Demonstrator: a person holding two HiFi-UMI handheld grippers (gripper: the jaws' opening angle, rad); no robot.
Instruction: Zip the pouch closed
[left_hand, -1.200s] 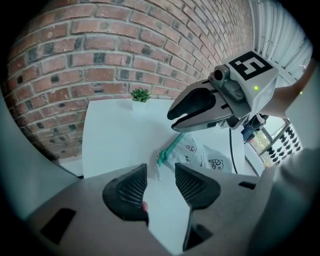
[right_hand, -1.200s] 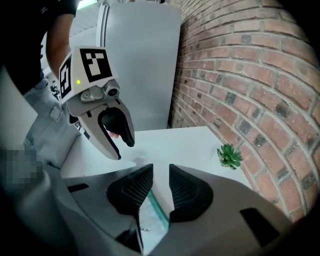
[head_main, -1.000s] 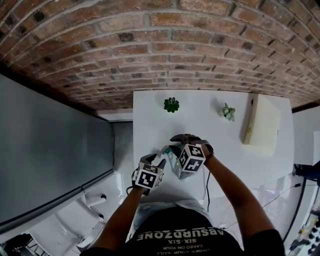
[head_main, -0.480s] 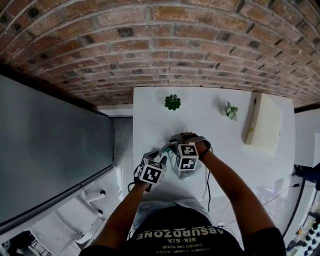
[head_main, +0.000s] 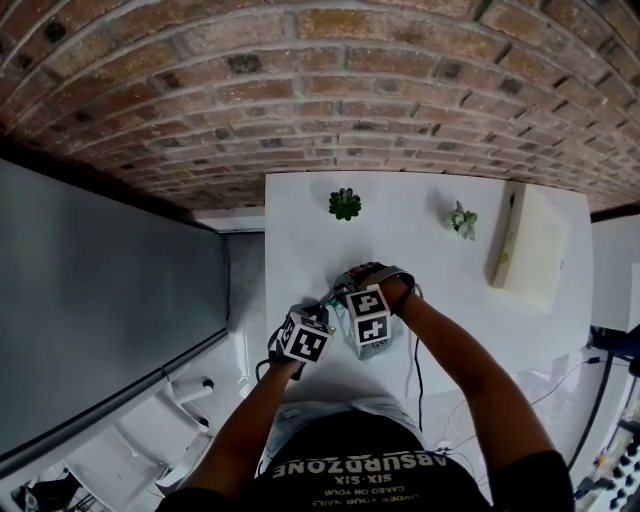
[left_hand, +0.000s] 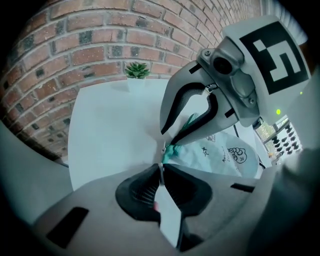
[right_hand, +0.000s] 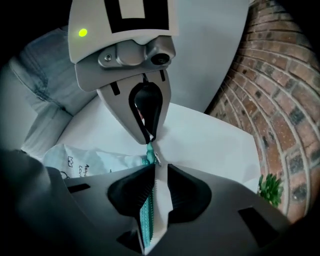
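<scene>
The left gripper (left_hand: 161, 171) has its pads pressed almost together on a small metal piece at the end of the zip, which I take to be the zip pull (left_hand: 161, 164). Its jaws have just been closing, and that piece sits between them. The right gripper (right_hand: 159, 170) pinches the teal zip tape (right_hand: 146, 207), which runs back between its pads with a strip of pale cloth beside it; its jaws have just been closing a little too. The two sets of tips meet nearly nose to nose at one end of the pouch (left_hand: 222, 155) (pale blue, with small dark prints). The pouch lies on the person's side of the white table (head_main: 300, 230). A green potted plant (head_main: 344, 206), a paler one (head_main: 459, 221) and a cream block (head_main: 530, 245) stand well apart at the back, by the brick wall. As I judge it, only the holds are set: one side anchored, the pull taken. Running the pull along the teeth is not yet done, and I cannot tell how much of the zip is already shut
</scene>
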